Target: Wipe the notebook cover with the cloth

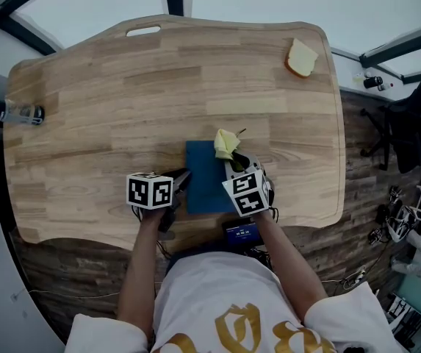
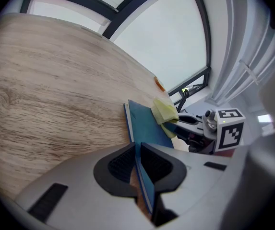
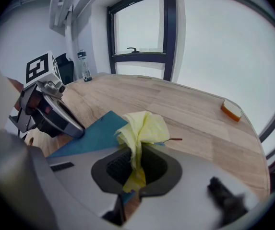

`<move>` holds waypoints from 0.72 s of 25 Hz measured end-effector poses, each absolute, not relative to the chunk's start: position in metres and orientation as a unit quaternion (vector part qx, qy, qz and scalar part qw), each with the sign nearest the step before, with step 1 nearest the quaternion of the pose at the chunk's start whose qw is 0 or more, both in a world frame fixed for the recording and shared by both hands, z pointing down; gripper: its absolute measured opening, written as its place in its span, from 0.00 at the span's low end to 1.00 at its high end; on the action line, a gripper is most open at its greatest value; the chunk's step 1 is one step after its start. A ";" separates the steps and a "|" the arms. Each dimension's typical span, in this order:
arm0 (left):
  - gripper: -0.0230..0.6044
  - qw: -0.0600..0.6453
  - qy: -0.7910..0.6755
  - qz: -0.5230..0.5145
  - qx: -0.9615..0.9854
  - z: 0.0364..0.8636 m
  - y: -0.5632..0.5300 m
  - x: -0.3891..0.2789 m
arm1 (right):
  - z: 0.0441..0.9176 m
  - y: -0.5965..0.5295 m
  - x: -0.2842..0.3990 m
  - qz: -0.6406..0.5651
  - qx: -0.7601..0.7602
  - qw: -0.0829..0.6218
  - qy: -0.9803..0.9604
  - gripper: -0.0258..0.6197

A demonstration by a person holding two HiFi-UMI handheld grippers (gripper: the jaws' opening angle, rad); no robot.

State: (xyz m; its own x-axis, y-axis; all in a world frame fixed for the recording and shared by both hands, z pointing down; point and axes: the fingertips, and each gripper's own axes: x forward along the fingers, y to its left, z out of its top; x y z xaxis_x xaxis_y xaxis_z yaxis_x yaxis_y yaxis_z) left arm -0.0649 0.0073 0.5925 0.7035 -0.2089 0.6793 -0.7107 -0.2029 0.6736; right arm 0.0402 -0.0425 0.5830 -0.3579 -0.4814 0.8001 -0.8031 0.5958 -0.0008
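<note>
A: Notebook [image 1: 204, 176]?
B: On the table [image 1: 85, 123], lengthwise away from us, left gripper [image 1: 183, 180] clamped on its left edge.
A: Cloth [image 1: 226, 143]?
B: Pinched in right gripper [image 1: 236, 160] at the far right corner; cover stretches nearer, leftward.

A light wooden table [image 1: 107, 87] with rounded corners is seen from above, its planks running from left to right. A slot-shaped handle hole [image 1: 143, 30] is cut near the far edge, towards the left. A blue notebook [image 1: 206, 175] is laid close to the middle of the near edge. A small pale yellow block with an orange-brown side [image 1: 300, 58] is placed near the far right corner. A clear bottle [image 1: 15, 112] is stood upright at the left edge. A thin reddish sliver [image 3: 175, 139] is seen on the bare wood just beyond the notebook's far right corner.
</note>
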 end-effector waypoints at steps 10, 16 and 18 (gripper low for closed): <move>0.11 0.554 -0.308 0.227 0.740 0.593 0.007 -0.066 | 0.582 -0.042 0.011 0.199 0.370 0.400 -0.815 0.10; 0.11 0.554 -0.308 0.227 0.740 0.592 0.007 -0.066 | 0.582 -0.041 -0.007 0.194 0.336 0.400 -0.830 0.10; 0.11 0.554 -0.307 0.226 0.740 0.592 0.007 -0.066 | 0.582 -0.038 -0.015 0.187 0.316 0.402 -0.839 0.10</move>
State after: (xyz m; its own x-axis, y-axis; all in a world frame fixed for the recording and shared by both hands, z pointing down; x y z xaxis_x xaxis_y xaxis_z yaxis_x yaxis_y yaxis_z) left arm -0.0660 0.0071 0.5924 0.7088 -0.2034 0.6755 -0.7054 -0.1968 0.6809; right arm -0.0145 -0.0379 0.5818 -0.4766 -0.3794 0.7930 -0.6807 0.7301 -0.0598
